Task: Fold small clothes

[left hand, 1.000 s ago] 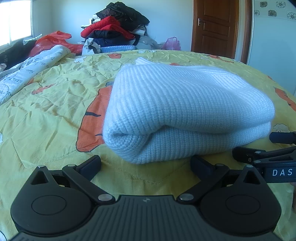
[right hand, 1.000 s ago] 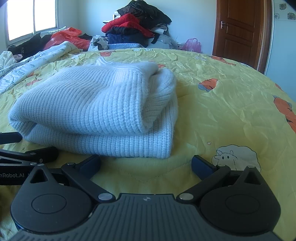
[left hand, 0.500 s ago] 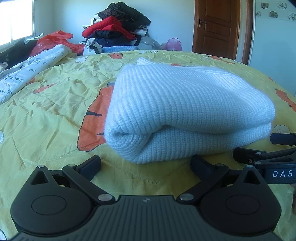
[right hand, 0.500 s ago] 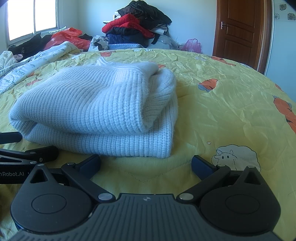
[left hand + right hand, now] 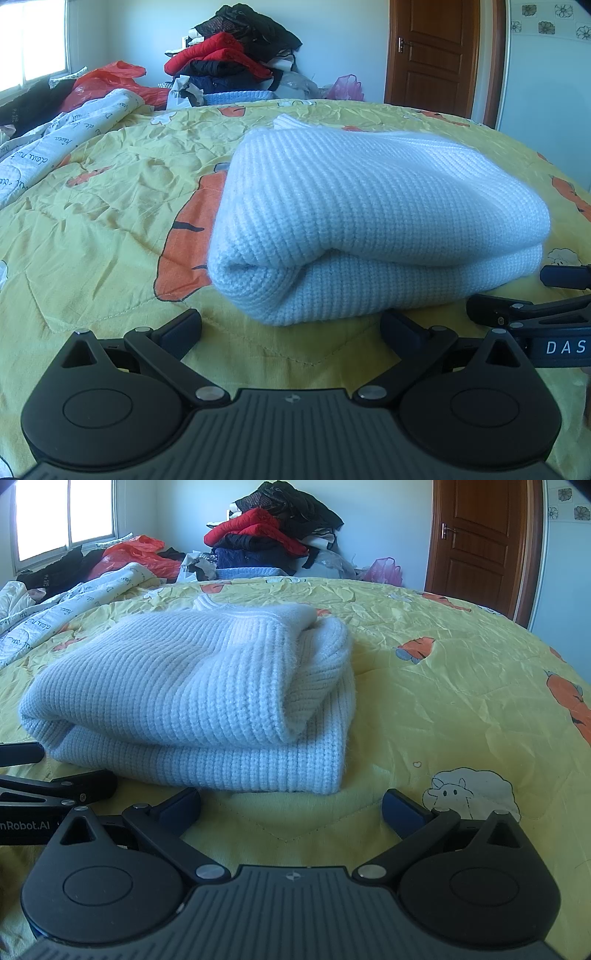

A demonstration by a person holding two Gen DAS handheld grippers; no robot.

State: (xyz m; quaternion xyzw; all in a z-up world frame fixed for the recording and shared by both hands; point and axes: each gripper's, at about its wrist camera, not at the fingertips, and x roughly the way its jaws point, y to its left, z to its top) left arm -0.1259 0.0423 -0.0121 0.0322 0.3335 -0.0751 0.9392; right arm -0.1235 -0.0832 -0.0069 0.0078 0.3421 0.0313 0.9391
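A pale blue knitted sweater (image 5: 369,221) lies folded in a thick stack on the yellow bedspread (image 5: 110,221). It also shows in the right wrist view (image 5: 192,701). My left gripper (image 5: 291,328) is open and empty, low over the bedspread just in front of the sweater's near left corner. My right gripper (image 5: 291,808) is open and empty, just in front of the sweater's near right corner. Each gripper shows at the edge of the other's view: the right one (image 5: 524,295), the left one (image 5: 55,771).
A pile of red, black and dark clothes (image 5: 236,62) stands at the far side of the bed. A white printed quilt (image 5: 44,155) and a red bag (image 5: 107,79) lie at the left. A wooden door (image 5: 432,51) is at the back right.
Almost nothing has changed. Both grippers hold nearly still and open in front of the folded sweater; the left view has shifted very slightly.
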